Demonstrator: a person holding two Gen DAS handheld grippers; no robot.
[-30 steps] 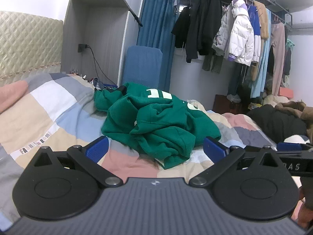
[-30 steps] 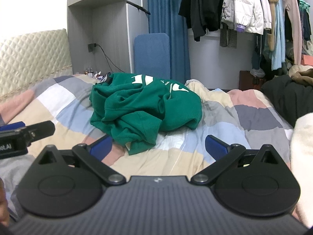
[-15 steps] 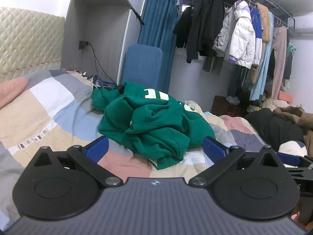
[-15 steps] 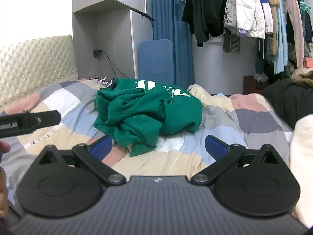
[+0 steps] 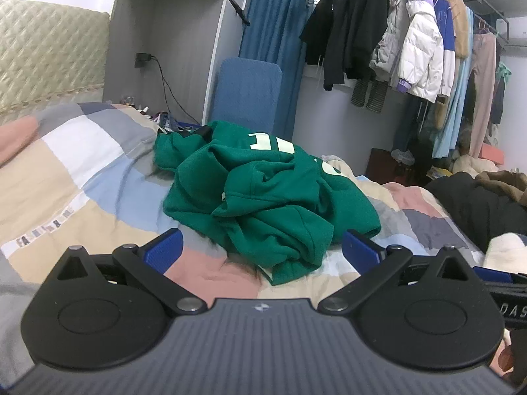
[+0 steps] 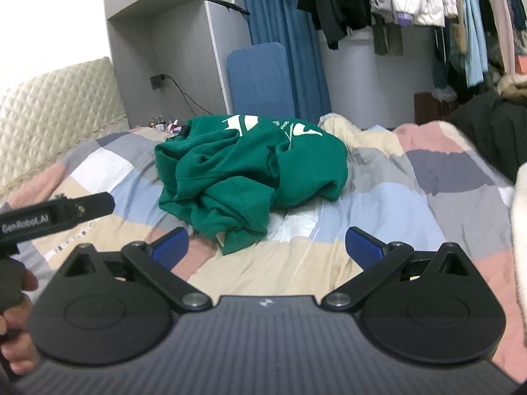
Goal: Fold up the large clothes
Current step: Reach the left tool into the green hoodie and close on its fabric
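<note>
Green hoodie [image 5: 263, 197] lies crumpled in a heap on the quilt [image 5: 66, 171], mid-bed, at 12 o'clock from both grippers, white print on its far top side. Left gripper [image 5: 262, 250]: blue pads wide apart, nothing btwn them, low over the quilt w/ the hoodie's near hem just ahead of the gap, not touching. Right gripper [image 6: 266, 247]: pads also spread, empty, hoodie at 12 a bit further off, its lowest flap near the left pad. In right view the left gripper's side shows at 9 o'clock, w/ a hand [image 6: 13, 345] at 8. Behind the bed at 12: blue board [image 5: 247, 95] leaning by a curtain [image 5: 276, 33]; hung coats [image 5: 411, 52] at 1–2 o'clock; headboard [image 5: 42, 59] at 10.
</note>
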